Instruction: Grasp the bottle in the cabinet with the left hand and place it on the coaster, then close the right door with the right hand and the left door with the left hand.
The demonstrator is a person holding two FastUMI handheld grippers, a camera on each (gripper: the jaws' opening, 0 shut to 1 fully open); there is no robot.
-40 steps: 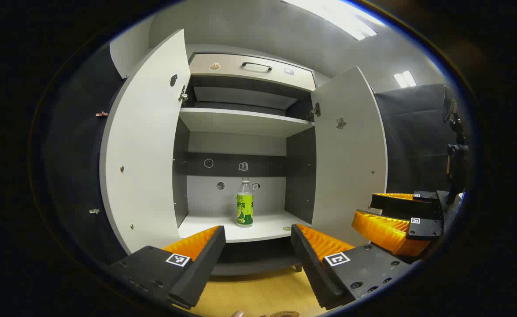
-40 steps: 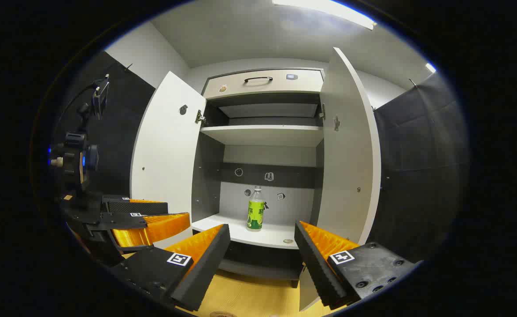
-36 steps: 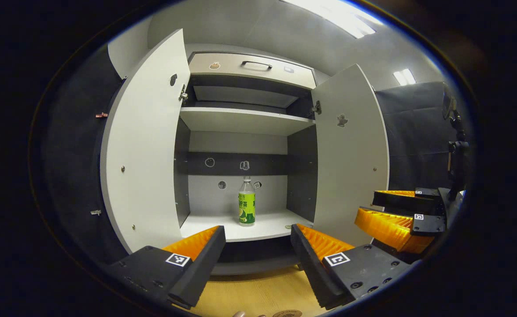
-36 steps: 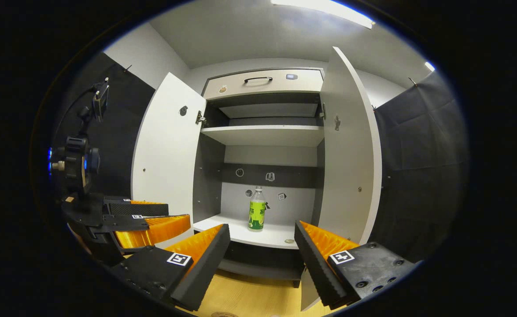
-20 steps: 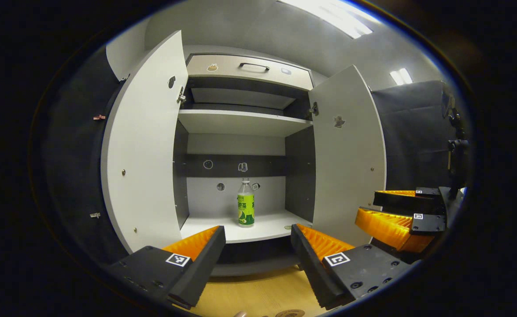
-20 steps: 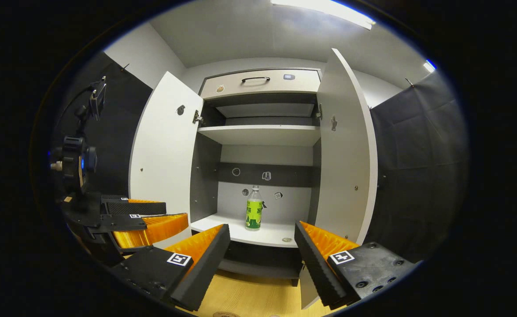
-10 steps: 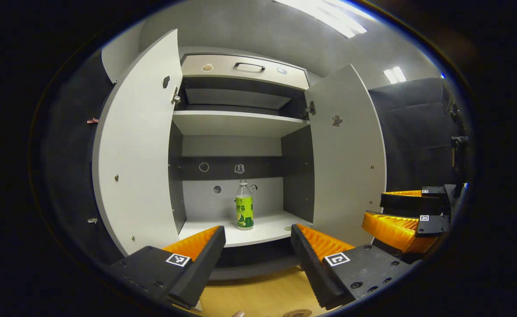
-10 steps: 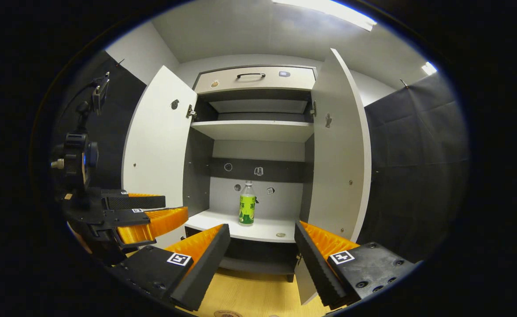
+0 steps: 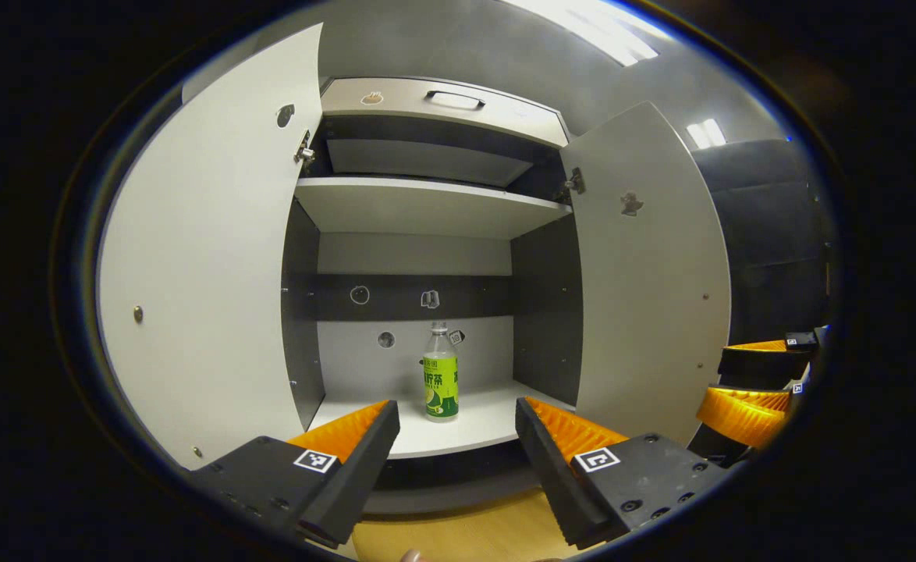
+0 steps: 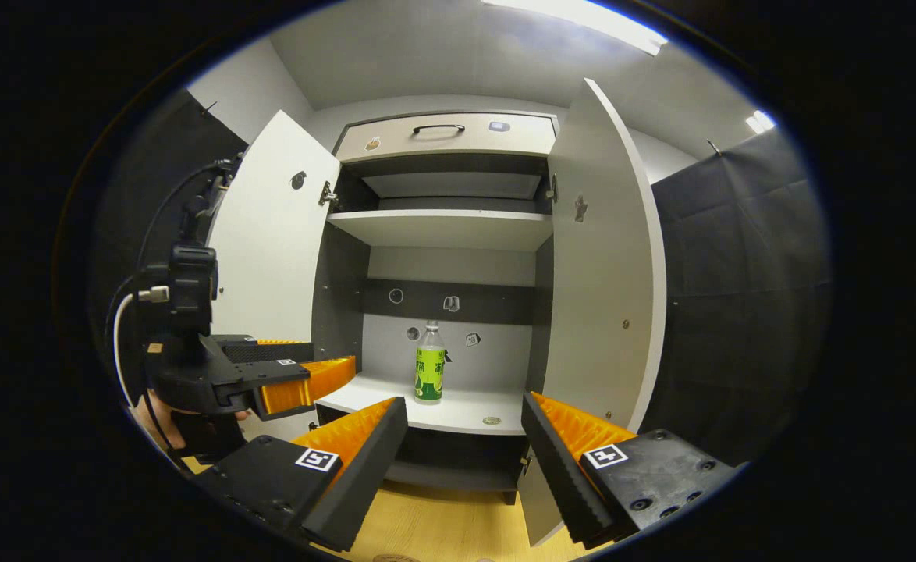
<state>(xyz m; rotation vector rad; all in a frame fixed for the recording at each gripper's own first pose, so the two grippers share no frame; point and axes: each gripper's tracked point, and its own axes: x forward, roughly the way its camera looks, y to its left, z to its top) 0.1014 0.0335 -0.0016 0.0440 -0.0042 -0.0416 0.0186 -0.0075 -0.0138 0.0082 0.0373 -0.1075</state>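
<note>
The left gripper (image 9: 456, 437) has pushed in toward the cabinet (image 9: 427, 207) over the last half second, its fingers spread wide and empty, lined up on the bottle (image 9: 441, 382). That bottle stands upright on the lower shelf (image 9: 473, 425), well short of the fingers. The right gripper (image 10: 464, 445), also spread and empty, hangs back. Both doors stand open, so I judge the reach only begun.

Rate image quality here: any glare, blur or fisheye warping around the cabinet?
Left gripper view: ceiling light blows out; left door bows strongly; bottle sharp. Right gripper view: light strip glares; right door curves; shelf interior evenly lit, no motion blur.
</note>
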